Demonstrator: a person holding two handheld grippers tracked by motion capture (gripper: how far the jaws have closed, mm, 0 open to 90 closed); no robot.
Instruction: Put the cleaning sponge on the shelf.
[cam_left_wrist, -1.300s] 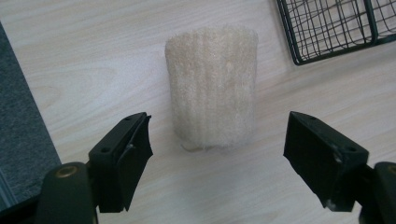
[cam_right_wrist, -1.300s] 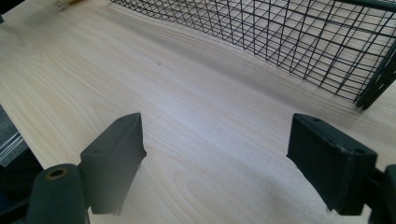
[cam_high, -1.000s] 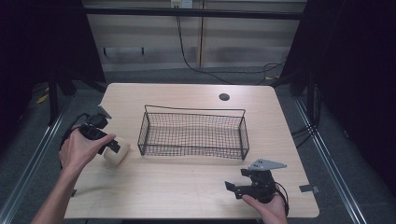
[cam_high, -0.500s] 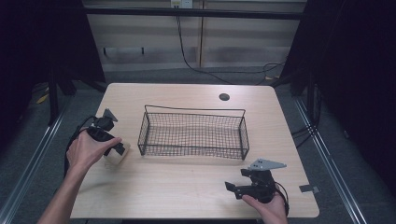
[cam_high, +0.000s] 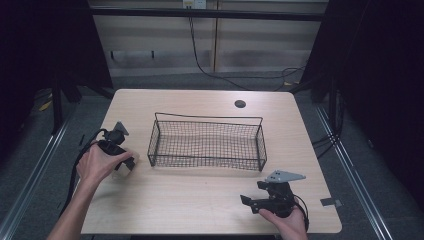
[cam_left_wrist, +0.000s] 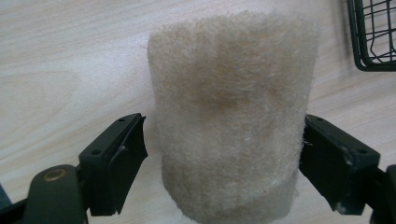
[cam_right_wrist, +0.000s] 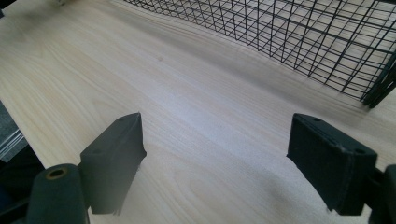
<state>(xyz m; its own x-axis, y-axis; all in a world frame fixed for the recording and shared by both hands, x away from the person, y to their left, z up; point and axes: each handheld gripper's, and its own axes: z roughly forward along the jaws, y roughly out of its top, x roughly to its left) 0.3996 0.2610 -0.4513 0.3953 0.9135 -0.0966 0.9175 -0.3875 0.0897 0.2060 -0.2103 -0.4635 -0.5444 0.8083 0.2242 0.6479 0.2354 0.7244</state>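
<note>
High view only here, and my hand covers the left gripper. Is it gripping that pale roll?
Observer: No. In the left gripper view the fuzzy beige roll stands between the jaws of the left gripper, which have just been opening. A gap shows beside one jaw.
Operator: Is the basket touching the roll?
Observer: No. The wire basket has one corner at the upper right of that view, apart from the roll.
Operator: Anything in the right gripper?
Observer: Nothing. The right gripper is open over bare table.
</note>
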